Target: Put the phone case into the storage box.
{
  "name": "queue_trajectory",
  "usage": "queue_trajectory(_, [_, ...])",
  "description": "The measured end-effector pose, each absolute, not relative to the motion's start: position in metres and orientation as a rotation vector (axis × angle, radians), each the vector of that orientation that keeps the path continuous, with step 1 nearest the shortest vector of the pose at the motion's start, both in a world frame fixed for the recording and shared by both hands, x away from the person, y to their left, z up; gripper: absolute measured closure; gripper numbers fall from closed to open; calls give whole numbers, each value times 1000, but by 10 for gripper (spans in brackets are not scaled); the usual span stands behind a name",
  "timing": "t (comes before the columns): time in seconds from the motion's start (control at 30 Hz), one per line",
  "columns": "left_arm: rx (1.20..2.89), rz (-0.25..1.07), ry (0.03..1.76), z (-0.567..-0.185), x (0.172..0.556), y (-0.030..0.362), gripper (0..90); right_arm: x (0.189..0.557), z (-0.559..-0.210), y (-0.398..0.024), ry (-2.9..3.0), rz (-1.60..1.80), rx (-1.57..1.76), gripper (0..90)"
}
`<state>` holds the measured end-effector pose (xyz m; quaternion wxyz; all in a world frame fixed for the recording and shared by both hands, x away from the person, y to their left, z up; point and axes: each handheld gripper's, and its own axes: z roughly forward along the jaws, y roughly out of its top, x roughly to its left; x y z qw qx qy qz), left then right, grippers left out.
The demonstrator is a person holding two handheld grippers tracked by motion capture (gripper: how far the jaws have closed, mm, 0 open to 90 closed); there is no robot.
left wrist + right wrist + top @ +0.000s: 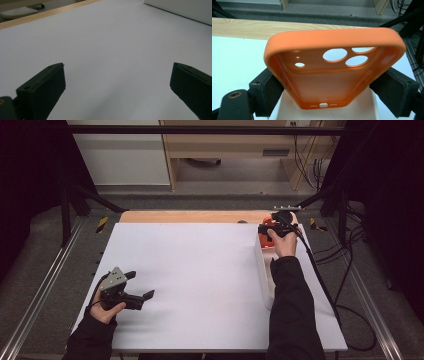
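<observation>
Orange silicone phone case (332, 72), open side facing the camera with its camera cut-outs at the top, is clamped across its width between the jaws of the right gripper (272, 227). That gripper holds it at the far right of the table, just above the far end of a long white tray (264, 270). Judging from this, the case is picked up but not yet set down; placing it remains. Left gripper (134, 287) rests near the front left corner, jaws wide apart, holding nothing. White sheet (200, 270) covers the table, a wooden edge (190, 216) showing beyond it. Behind are grey floor, dark frame rails, cables and pale wooden shelving
</observation>
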<state>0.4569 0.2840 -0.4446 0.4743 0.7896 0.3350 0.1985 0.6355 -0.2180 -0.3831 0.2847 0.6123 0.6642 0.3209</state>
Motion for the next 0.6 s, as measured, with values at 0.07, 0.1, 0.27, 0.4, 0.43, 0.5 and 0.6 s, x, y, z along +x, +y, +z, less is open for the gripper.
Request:
queue_trajectory(0.07, [1930, 486, 820, -444, 457, 284, 0, 636, -385, -217, 1780, 859, 1632, 152])
queue_trajectory(0.1, [1929, 485, 819, -444, 457, 284, 0, 637, -386, -217, 1783, 852, 1630, 153])
queue_trajectory(0.27, [1931, 486, 818, -445, 457, 284, 0, 639, -389, -216, 1774, 834, 1636, 153])
queue_trajectory(0.4, [1929, 486, 819, -444, 457, 284, 0, 640, -391, -215, 1775, 822, 1635, 152])
queue_trajectory(0.43, [1929, 486, 819, -444, 457, 284, 0, 640, -391, -215, 1776, 819, 1634, 152])
queue_trajectory(0.5, [1929, 486, 819, -444, 457, 284, 0, 641, -393, -215, 1777, 822, 1634, 152])
queue_trajectory(0.6, [1930, 486, 819, -445, 457, 284, 0, 641, -394, -215, 1772, 816, 1637, 152])
